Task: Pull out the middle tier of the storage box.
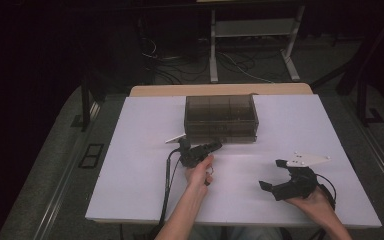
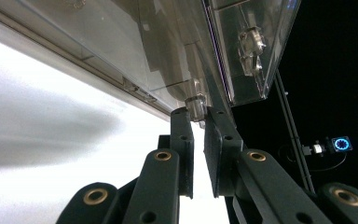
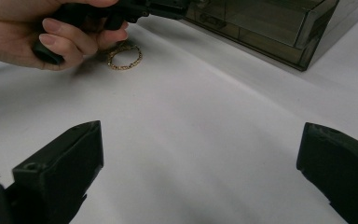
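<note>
A smoky see-through drawer box (image 1: 221, 117) stands at the back middle of the white table (image 1: 130, 170). My left gripper (image 1: 216, 146) reaches its front lower edge. In the left gripper view the gripper (image 2: 198, 115) is shut on a small metal drawer knob (image 2: 196, 101), one black jaw on each side of it. A thin gold chain ring (image 3: 125, 57) lies on the table just below the left hand (image 3: 23, 28). My right gripper (image 1: 271, 174) rests at the right front, and its jaws (image 3: 200, 140) stand wide open with nothing between them.
Another small metal knob (image 2: 251, 42) shows on the box front further along. Beyond the table stands a white desk frame (image 1: 252, 45) with loose cables on the dark floor. Bare white table lies between the two grippers.
</note>
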A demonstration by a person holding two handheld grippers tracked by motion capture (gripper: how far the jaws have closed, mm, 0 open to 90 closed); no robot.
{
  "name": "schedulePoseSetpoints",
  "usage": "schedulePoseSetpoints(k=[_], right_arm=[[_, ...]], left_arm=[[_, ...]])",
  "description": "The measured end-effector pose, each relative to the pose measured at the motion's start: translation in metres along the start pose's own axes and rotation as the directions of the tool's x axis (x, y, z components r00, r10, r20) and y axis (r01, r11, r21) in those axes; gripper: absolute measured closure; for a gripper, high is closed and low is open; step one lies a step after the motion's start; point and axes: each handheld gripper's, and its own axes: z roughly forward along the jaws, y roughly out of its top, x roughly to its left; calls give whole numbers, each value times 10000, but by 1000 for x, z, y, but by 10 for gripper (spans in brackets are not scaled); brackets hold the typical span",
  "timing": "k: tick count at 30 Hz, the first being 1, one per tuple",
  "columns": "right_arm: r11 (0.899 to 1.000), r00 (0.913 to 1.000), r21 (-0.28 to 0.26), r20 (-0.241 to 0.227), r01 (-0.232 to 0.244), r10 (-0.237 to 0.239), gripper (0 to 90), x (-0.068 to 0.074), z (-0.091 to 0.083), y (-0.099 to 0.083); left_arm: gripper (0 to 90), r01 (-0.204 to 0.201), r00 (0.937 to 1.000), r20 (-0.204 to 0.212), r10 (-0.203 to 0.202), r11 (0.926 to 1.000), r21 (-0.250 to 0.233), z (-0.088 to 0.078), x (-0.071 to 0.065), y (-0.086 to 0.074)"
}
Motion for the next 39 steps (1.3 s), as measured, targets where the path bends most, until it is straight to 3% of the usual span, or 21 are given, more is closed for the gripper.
schedulePoseSetpoints(k=[11,14,16,19,25,35,37,39], right_arm=[[10000,10000,34,-4,4,-4,0,0,0,0],[10000,10000,41,-11,21,-21,0,0,0,0],[10000,10000,40,-4,28,-28,0,0,0,0],[10000,10000,33,8,7,-7,0,0,0,0],[10000,10000,34,15,31,-31,0,0,0,0],[10000,10000,29,46,3,-3,0,0,0,0],[10000,10000,38,44,11,-12,0,0,0,0],[10000,10000,38,45,5,-6,0,0,0,0]], left_arm=[[810,54,9999,129,-55,10000,48,-1,2,0],[767,-18,9996,267,15,9999,120,-2,2,0],[651,-166,9994,304,160,9996,210,-2,1,-1],[621,-417,9981,468,401,9986,338,-4,-2,-2],[603,-1249,9919,328,1230,9901,638,-7,-10,-4],[557,-2482,9687,178,2476,9643,924,-12,-25,-1],[557,-2727,9619,101,2730,9572,970,-13,-28,-1],[543,-3161,9478,-73,3188,9422,1110,-14,-32,1]])
